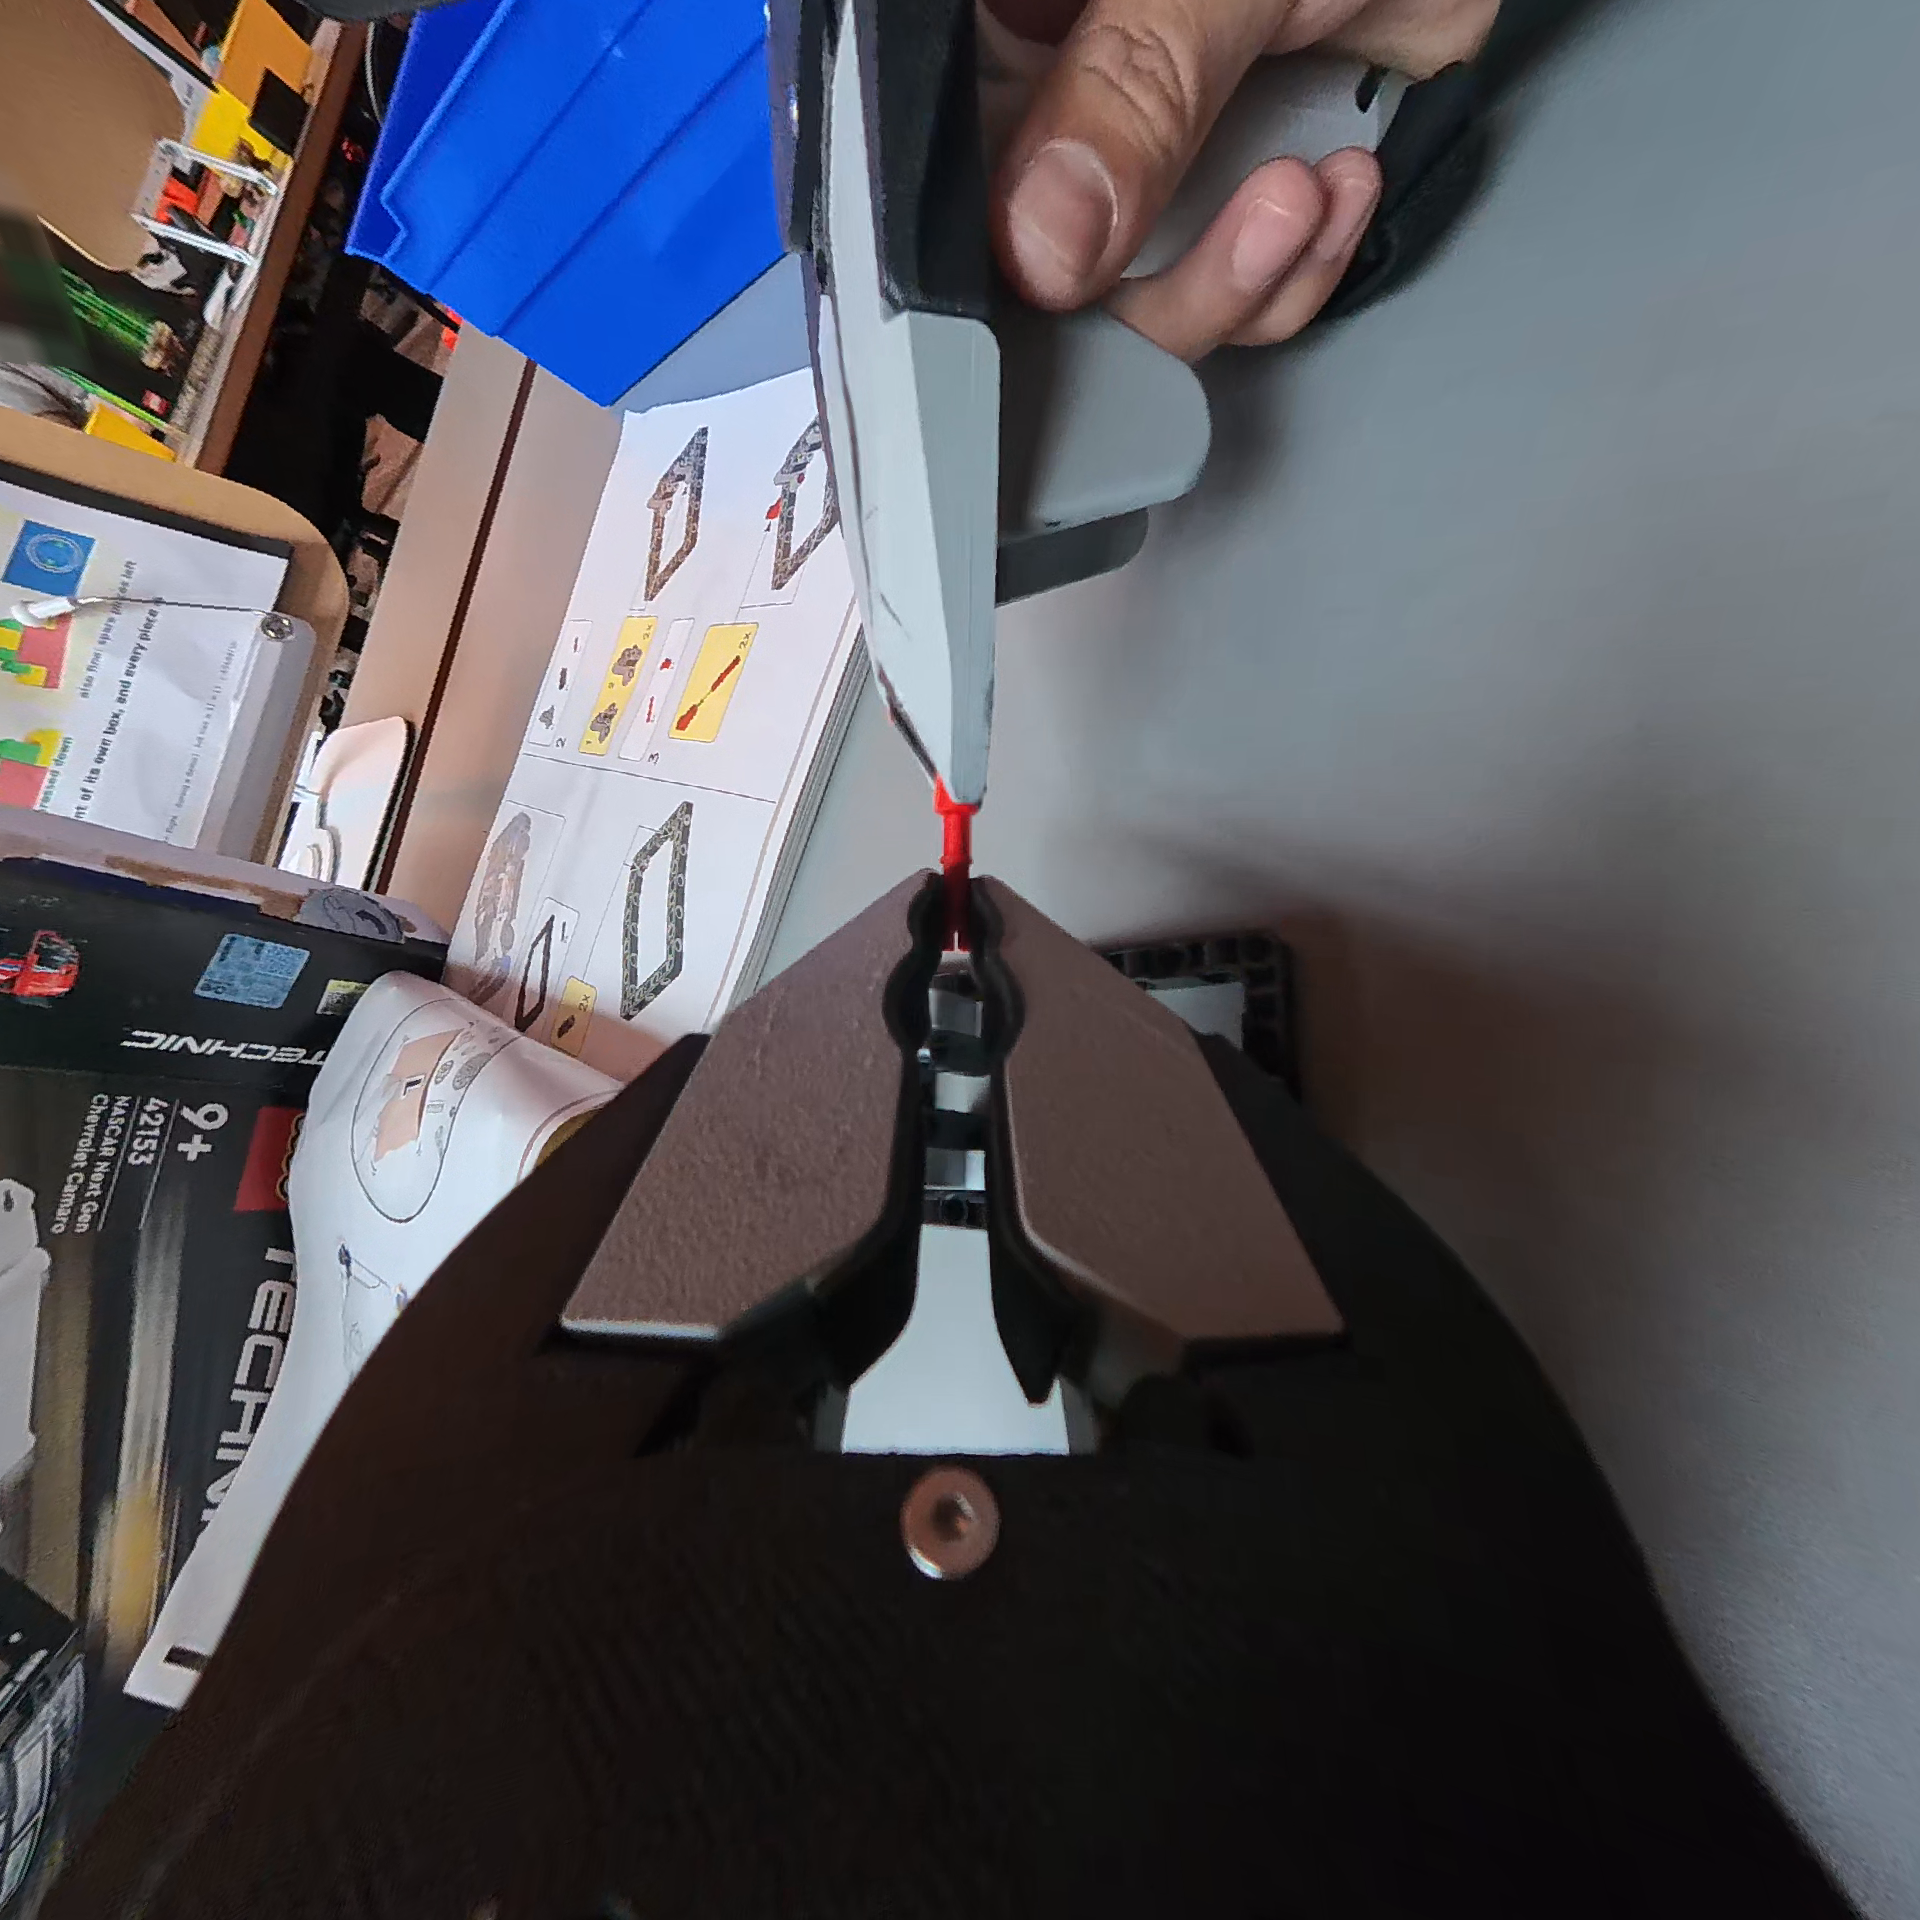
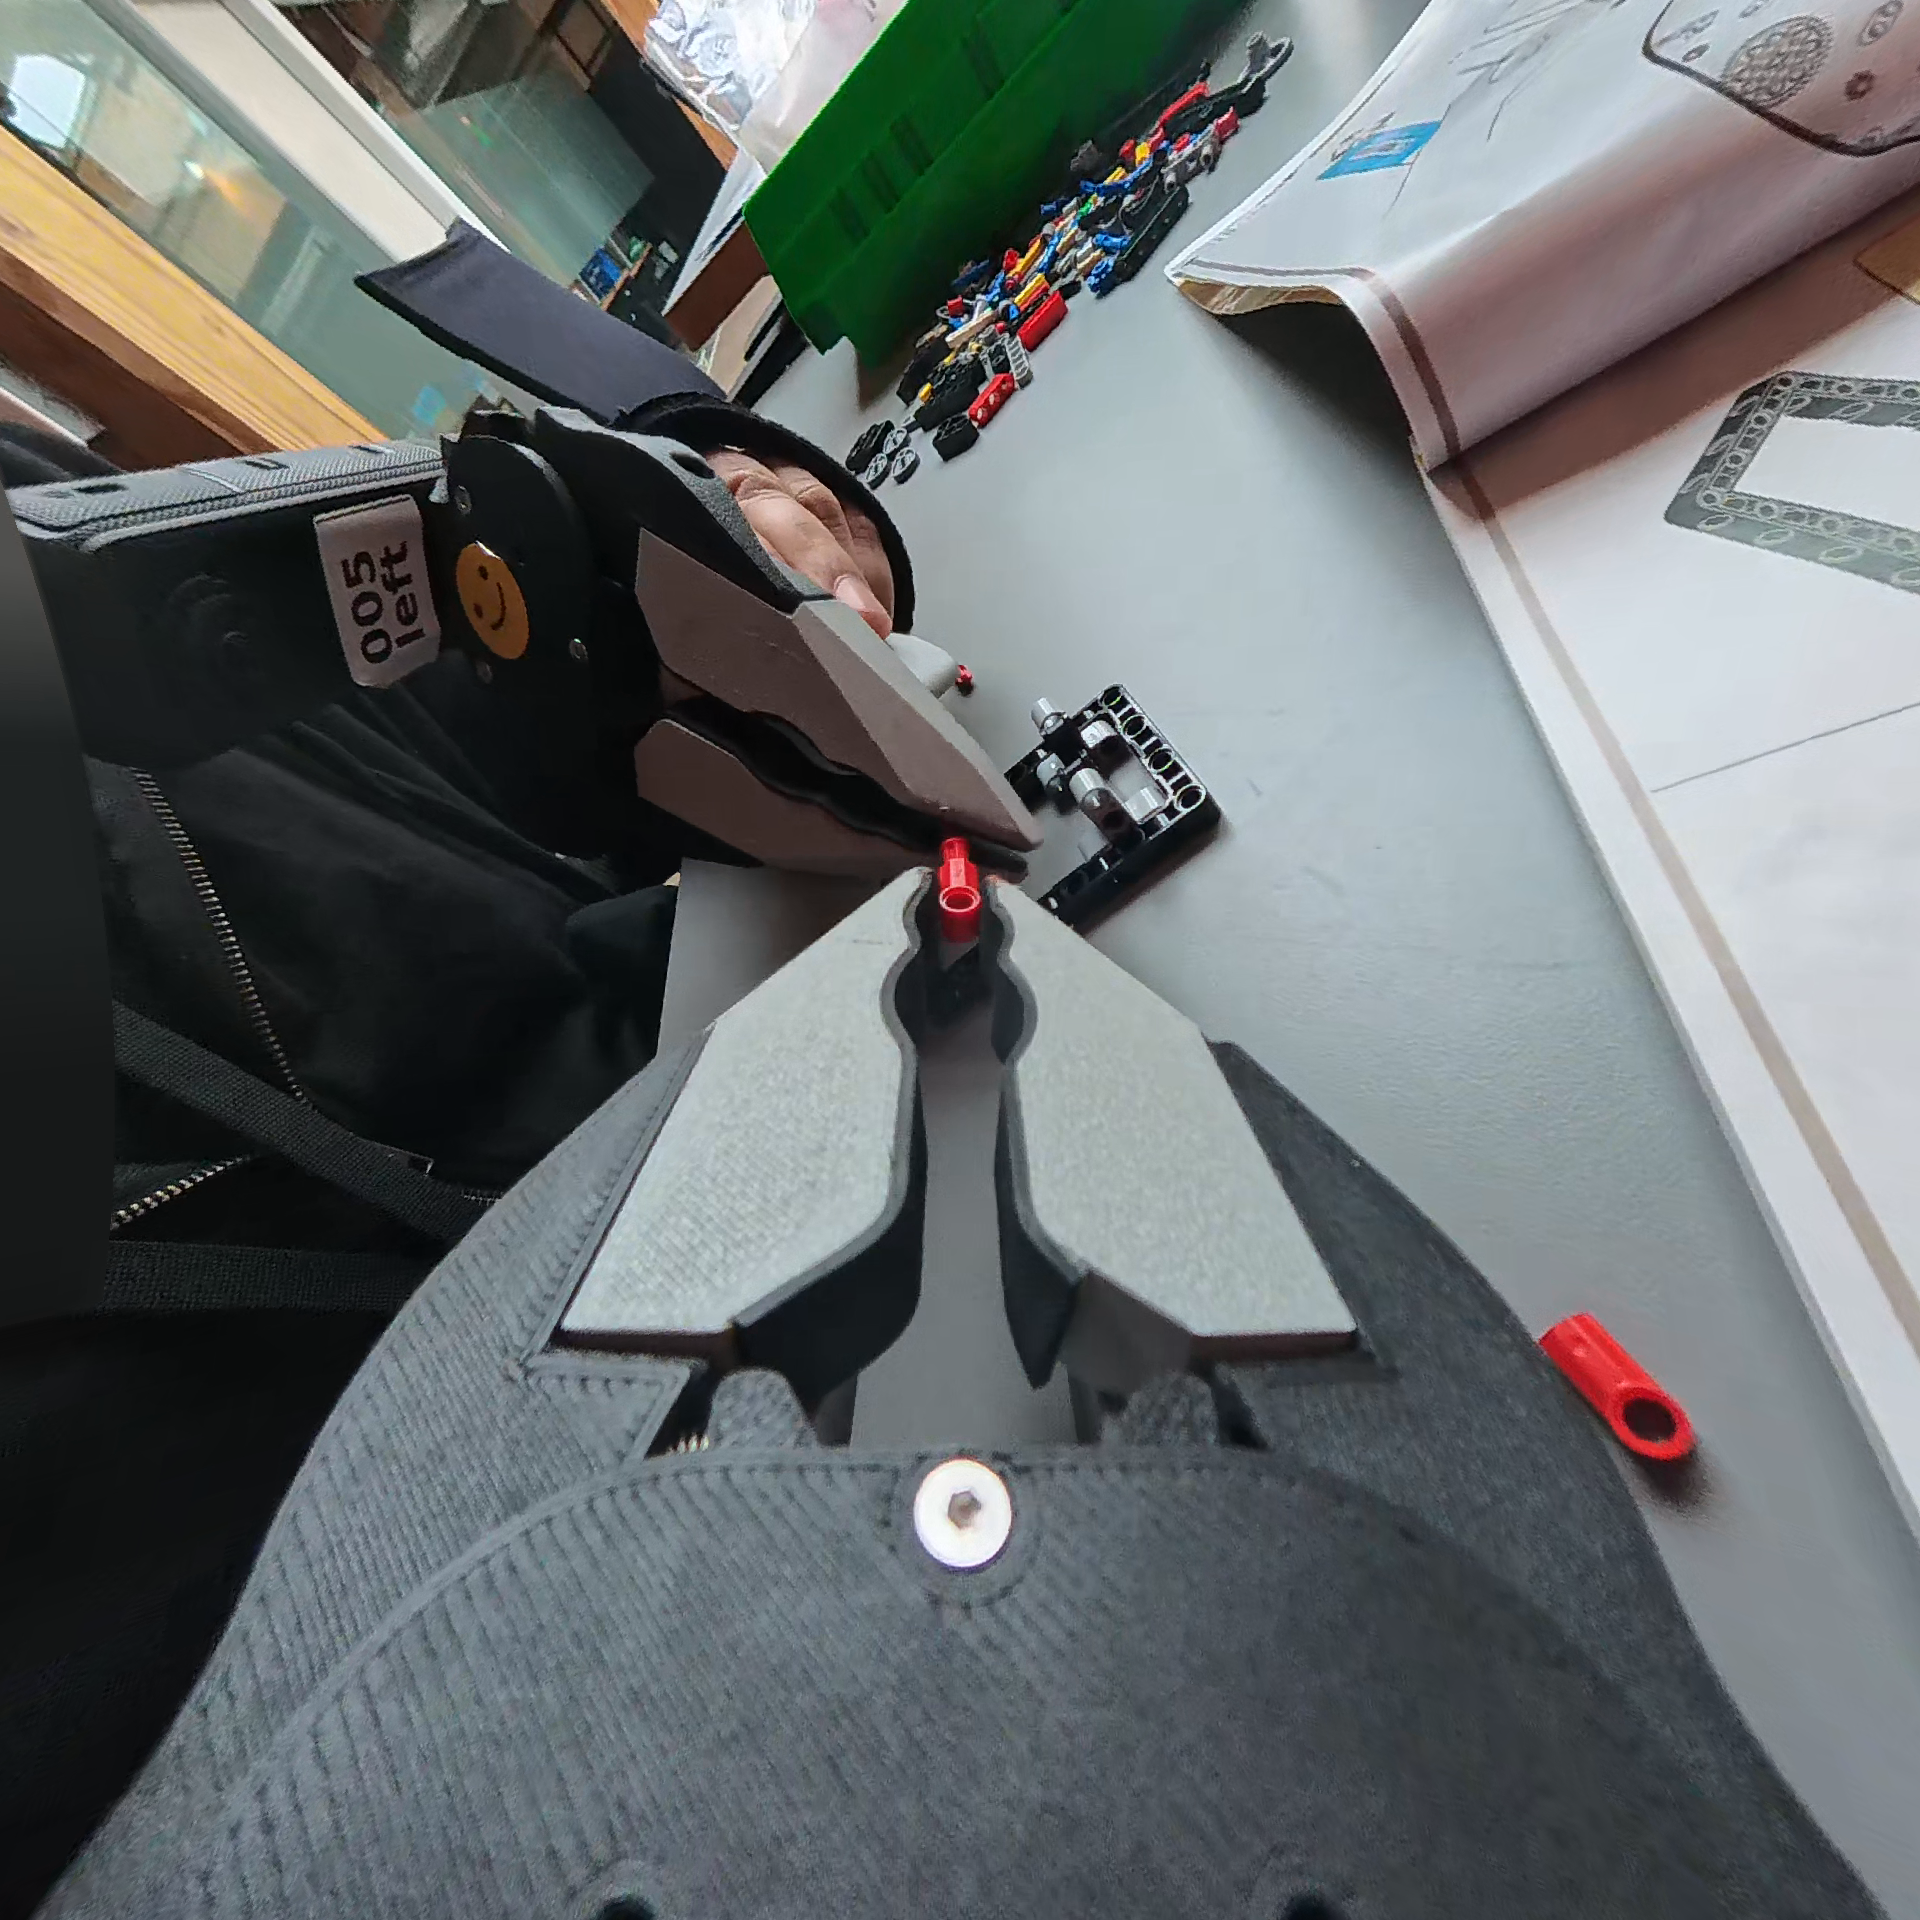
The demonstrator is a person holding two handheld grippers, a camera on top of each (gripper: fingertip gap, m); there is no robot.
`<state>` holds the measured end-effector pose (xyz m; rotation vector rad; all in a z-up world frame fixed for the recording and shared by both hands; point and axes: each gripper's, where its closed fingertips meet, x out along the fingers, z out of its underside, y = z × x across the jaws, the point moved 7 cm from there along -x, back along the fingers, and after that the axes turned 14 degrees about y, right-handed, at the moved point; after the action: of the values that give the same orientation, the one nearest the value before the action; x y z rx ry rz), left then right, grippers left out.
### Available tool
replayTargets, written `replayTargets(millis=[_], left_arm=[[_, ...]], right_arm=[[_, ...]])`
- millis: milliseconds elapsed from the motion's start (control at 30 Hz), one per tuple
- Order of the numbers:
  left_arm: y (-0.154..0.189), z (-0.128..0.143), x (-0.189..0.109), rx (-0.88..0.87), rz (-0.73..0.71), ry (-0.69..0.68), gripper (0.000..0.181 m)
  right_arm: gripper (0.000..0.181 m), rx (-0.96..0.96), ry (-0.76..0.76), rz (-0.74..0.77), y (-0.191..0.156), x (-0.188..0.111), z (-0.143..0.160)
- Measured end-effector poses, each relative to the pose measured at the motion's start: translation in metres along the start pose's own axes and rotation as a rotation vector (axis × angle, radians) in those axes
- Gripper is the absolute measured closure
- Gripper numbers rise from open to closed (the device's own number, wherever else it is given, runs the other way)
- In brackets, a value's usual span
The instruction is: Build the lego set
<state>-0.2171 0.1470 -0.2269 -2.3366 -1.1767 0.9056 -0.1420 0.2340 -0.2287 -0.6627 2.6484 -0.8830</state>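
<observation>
Left claw (image 2: 1013, 847) and right claw (image 2: 956, 920) are both pinching shut on one small red connector piece (image 2: 957, 896) between their tips, hovering above the bench (image 2: 1351, 1039) beside the black frame (image 2: 1127, 800); keeping tips aligned should be preventing twisting.

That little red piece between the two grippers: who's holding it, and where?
Both grip the red piece: the left gripper pinches one end, the right gripper the other.
</observation>
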Motion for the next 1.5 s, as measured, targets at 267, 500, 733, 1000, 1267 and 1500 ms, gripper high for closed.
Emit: replayTargets(millis=[267,500,733,1000,1267,1500], left_arm=[[0.000,0.001,0.000,-0.006,0.010,-0.016,0.180],[0.001,0.002,0.000,-0.035,0.014,-0.062,0.180],[0.001,-0.005,-0.007,-0.059,0.033,0.044,0.180],[0.002,-0.009,-0.005,-0.053,0.003,0.049,0.180],[-0.007,-0.007,-0.002,-0.169,0.005,0.109,0.178],[-0.011,-0.001,-0.014,-0.289,0.057,0.169,0.156]], right_arm=[[0.177,0.003,-0.008,0.012,0.000,0.001,0.001],[0.177,0.009,-0.024,0.052,0.003,0.005,0.002],[0.178,-0.003,-0.014,-0.048,-0.005,0.003,0.001],[0.178,0.020,0.009,-0.071,-0.006,0.004,0.001],[0.177,0.031,0.051,-0.080,-0.003,-0.002,-0.006],[0.177,-0.276,0.072,-0.040,-0.012,-0.014,-0.013]])
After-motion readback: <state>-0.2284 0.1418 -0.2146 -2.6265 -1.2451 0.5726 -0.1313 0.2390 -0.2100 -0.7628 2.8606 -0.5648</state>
